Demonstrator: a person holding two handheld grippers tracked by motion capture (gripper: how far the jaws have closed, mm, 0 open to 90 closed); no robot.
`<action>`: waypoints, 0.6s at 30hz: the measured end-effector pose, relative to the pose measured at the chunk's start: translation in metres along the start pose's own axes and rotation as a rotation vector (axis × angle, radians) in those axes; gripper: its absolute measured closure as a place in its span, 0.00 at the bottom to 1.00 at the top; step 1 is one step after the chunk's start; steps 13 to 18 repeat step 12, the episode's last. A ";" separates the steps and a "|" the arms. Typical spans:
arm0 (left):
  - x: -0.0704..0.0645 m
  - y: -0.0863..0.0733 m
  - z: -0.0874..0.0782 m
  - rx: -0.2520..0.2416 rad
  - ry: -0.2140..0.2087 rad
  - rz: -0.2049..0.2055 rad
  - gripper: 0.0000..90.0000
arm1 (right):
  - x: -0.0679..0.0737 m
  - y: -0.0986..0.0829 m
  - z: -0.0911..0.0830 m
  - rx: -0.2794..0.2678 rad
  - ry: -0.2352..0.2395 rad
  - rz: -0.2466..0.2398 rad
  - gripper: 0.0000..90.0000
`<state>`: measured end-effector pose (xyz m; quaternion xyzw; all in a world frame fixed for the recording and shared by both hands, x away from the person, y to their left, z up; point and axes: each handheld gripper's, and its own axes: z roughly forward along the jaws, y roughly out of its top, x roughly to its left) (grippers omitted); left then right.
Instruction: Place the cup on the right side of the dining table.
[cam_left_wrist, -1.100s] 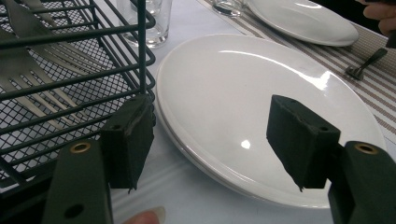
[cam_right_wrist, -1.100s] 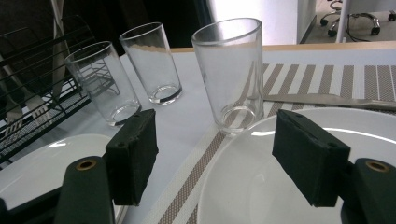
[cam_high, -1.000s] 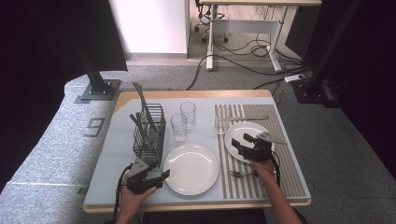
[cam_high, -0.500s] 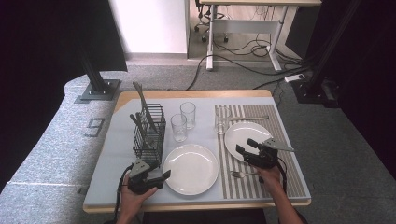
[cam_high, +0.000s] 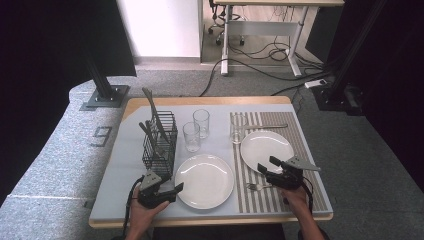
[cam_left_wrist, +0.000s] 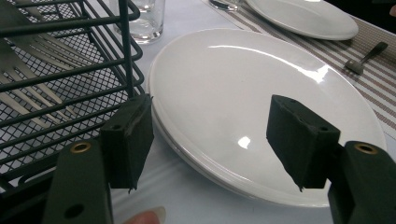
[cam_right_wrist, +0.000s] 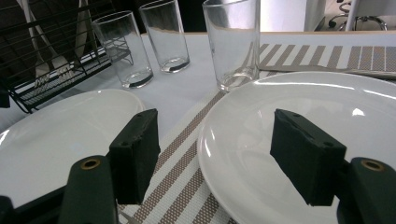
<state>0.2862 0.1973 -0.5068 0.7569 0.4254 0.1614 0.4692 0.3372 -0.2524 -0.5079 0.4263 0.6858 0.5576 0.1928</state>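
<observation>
Pulling back toward the counter's near edge, the right gripper (cam_high: 274, 170) is now hovering empty, jaws wide apart, having come off the far plate (cam_high: 266, 150) on the striped placemat (cam_high: 300, 185). It is sitting just above the fork (cam_high: 258, 186), which is lying on the mat left of that plate, as a place setting wants. Meanwhile the left gripper (cam_high: 165, 188) is waiting, equally open and empty, beside the near plate (cam_high: 205, 180) and below the cutlery basket (cam_high: 160, 142).
</observation>
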 end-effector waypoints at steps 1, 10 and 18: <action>0.000 0.000 0.000 0.000 0.000 0.000 0.36 | 0.000 -0.001 -0.001 0.000 0.000 0.001 0.36; 0.000 0.000 0.000 -0.002 0.000 0.000 0.36 | 0.000 -0.003 -0.002 0.010 -0.004 -0.014 0.36; 0.000 0.000 -0.001 -0.003 0.000 0.000 0.36 | 0.000 -0.003 -0.002 0.010 -0.006 -0.013 0.36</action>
